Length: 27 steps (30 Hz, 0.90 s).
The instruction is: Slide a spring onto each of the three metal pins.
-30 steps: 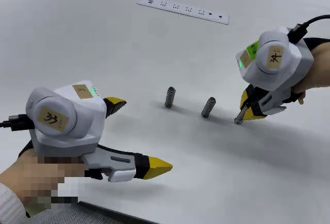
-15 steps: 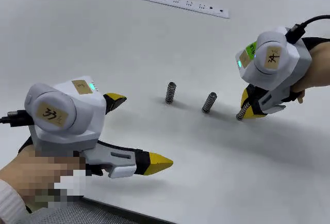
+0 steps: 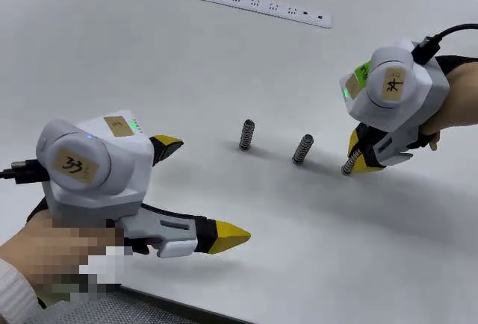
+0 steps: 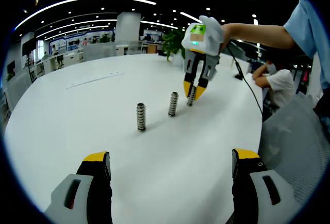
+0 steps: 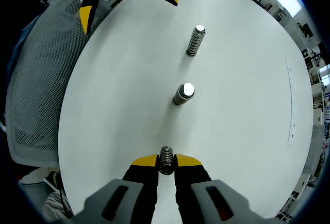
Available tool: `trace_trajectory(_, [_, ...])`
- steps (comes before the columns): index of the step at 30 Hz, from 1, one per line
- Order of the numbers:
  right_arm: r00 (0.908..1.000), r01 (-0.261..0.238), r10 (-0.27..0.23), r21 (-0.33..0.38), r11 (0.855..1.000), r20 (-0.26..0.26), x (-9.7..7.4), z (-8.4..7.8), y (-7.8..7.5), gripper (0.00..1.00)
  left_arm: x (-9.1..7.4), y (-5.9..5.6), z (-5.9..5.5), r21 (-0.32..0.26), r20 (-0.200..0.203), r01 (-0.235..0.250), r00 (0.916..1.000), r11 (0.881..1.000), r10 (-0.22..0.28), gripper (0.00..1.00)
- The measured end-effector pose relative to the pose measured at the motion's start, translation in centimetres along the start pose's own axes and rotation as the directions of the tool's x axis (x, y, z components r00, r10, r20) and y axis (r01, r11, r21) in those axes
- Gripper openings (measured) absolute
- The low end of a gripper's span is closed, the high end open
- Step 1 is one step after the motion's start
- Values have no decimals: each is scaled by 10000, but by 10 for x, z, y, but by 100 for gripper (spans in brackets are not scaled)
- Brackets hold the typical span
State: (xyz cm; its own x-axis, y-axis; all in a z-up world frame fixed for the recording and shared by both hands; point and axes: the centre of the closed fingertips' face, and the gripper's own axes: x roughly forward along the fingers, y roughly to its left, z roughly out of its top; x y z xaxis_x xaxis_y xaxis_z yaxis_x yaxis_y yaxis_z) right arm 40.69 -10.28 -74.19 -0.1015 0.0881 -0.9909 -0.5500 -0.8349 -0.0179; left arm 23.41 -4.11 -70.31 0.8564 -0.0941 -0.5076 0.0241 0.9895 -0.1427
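- Yellow-tipped fingers (image 5: 146,161) of the right gripper (image 5: 166,163) pinch the third spring (image 5: 166,156) between their tips.
- In the head view that spring leans, with its lower end down at the white table (image 3: 149,63); we cannot tell whether it touches.
- Middle spring (image 3: 302,148) stands on the table near the right gripper, and far spring (image 3: 246,134) is next along. The three form one row, none touching.
- In the right gripper view we see a metal pin (image 5: 186,89) head at the top of the middle spring, and another atop the far spring.
- Left gripper (image 3: 202,189): fingers spread wide with nothing between them, hovering over the table's near edge, well apart from the springs.
- Power strip (image 3: 265,8) lies at the table's far side.
- Grey mesh chair (image 5: 36,105) sits against the near edge.
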Motion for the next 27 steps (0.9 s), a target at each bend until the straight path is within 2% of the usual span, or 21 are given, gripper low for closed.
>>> trace_trajectory(3, [10000, -8, 8, -30, 10000, 8, 0, 0, 1, 14, 0, 0, 0, 1, 6, 0, 10000, 10000, 0, 100])
trace_trajectory(6, [10000, 18, -19, 33, 10000, 67, -1, 0, 1, 22, 0, -1, 0, 5, -9, 8, 10000, 10000, -8, 100])
trace_trajectory(10, [9998, 101, -102, 100, 9999, 155, -3, 1, 0, 27, 0, -1, 0, 18, 4, 21, 10000, 10000, -21, 100])
trace_trajectory(15, [9984, 301, -316, 340, 9990, 468, -5, 2, -2, 47, 0, -2, 0, 45, -19, 30, 10000, 10000, -30, 100])
trace_trajectory(27, [9897, 417, -562, 1104, 9930, 1317, -7, 5, 2, 82, 0, -1, 1, 67, -4, 64, 10000, 10000, -64, 100])
